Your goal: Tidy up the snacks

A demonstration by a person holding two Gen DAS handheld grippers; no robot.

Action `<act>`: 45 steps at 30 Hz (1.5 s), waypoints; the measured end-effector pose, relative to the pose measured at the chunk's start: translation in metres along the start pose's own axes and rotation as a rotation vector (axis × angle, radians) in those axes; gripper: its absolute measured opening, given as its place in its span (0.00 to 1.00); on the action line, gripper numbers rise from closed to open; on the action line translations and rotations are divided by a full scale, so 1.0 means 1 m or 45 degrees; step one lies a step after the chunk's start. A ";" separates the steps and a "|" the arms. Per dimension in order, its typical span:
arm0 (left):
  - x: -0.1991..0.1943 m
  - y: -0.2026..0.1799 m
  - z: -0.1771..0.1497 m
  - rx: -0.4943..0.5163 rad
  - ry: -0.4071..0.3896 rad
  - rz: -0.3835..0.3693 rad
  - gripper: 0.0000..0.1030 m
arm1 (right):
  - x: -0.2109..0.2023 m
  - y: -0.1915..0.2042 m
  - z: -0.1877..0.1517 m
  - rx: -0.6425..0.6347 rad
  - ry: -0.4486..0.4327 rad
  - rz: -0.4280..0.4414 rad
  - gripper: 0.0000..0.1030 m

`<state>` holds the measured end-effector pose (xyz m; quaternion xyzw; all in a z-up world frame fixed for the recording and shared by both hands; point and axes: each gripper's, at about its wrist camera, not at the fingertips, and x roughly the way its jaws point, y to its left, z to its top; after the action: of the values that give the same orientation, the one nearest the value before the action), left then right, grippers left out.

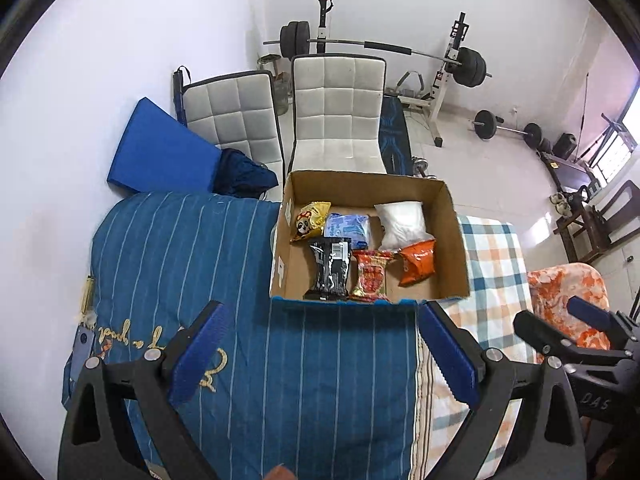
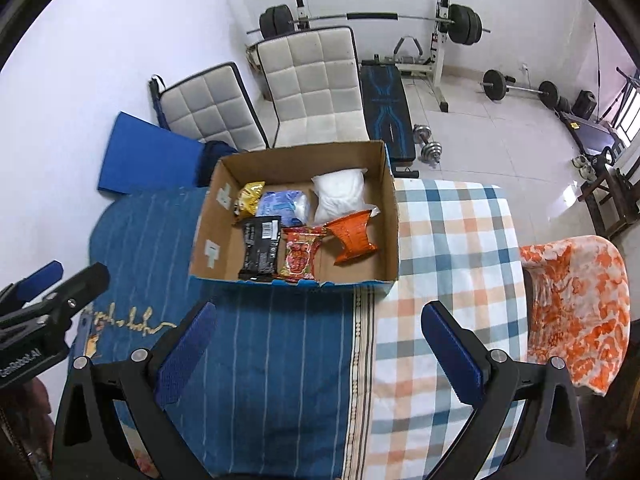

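An open cardboard box (image 1: 454,240) (image 2: 390,216) rests on the bed and holds several snack packs. Inside lie a yellow pack (image 1: 312,220) (image 2: 250,198), a blue pack (image 1: 347,229) (image 2: 280,202), a white bag (image 1: 402,220) (image 2: 338,192), a black pack (image 1: 330,268) (image 2: 260,250), a red pack (image 1: 371,276) (image 2: 299,258) and an orange pack (image 1: 418,262) (image 2: 352,236). My left gripper (image 1: 322,320) hangs open just before the box's near wall, nothing between its fingers. My right gripper (image 2: 320,320) is open too, empty, over the bed in front of the box.
The bed carries a blue striped cover (image 1: 192,264) (image 2: 280,352) and a checked cover (image 1: 496,280) (image 2: 448,264). An orange flowered cloth (image 2: 576,304) lies at the right. Two white padded chairs (image 1: 336,112), a blue mat (image 1: 160,152) and barbell racks (image 1: 452,60) stand behind.
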<state>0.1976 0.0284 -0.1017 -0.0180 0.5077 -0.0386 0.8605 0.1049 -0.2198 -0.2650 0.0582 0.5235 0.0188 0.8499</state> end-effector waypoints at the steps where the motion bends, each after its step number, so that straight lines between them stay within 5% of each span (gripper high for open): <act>1: -0.006 0.000 -0.002 0.001 0.001 -0.002 0.95 | -0.011 0.000 -0.004 0.003 -0.013 0.003 1.00; 10: -0.063 -0.010 -0.018 0.070 -0.041 -0.005 0.95 | -0.089 0.006 -0.032 0.005 -0.089 0.060 1.00; 20: -0.106 -0.002 -0.026 0.011 -0.132 -0.015 0.95 | -0.144 0.019 -0.042 -0.040 -0.166 0.034 1.00; 45: -0.091 -0.009 -0.018 0.005 -0.180 0.067 0.95 | -0.133 0.013 -0.022 -0.002 -0.262 -0.112 1.00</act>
<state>0.1373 0.0278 -0.0302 -0.0058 0.4458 -0.0156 0.8950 0.0255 -0.2175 -0.1551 0.0361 0.4356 -0.0242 0.8991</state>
